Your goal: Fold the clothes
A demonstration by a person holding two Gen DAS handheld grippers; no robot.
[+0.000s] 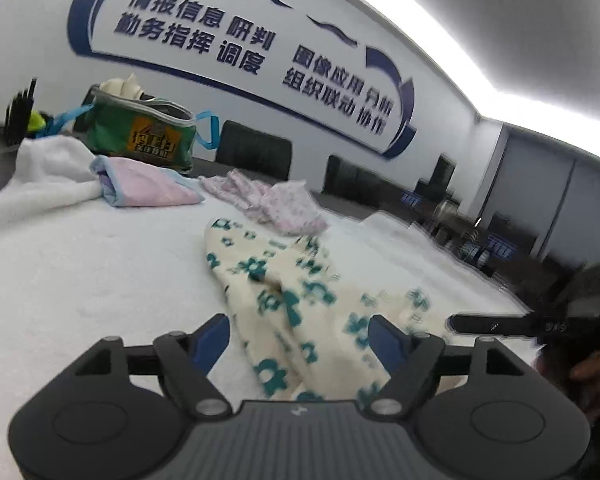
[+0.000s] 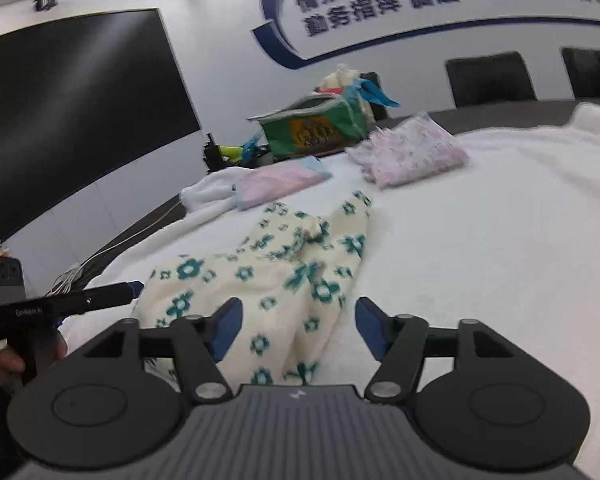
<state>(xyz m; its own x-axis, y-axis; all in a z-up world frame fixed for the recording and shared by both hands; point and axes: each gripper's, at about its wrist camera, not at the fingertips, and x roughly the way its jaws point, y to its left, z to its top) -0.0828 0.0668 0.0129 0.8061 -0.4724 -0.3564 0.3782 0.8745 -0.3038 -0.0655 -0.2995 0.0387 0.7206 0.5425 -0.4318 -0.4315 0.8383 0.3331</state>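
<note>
Two low wrist views, both facing the floral garment (image 1: pixel 300 304)

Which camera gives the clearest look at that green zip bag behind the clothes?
The left wrist view. There the green bag sits larger, its orange label facing the camera and its blue straps on both sides visible. In the right wrist view the bag is smaller, farther back and more blurred, though its open top still shows.

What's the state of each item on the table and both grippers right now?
Left gripper: open, holding nothing.
Right gripper: open, holding nothing.
Cream garment with teal flower print: rumpled, lying loose, not gripped.
Pink cloth with blue edge: folded flat.
Pink floral garment: folded, set aside.
Green bag: unzipped, stuffed.
</note>
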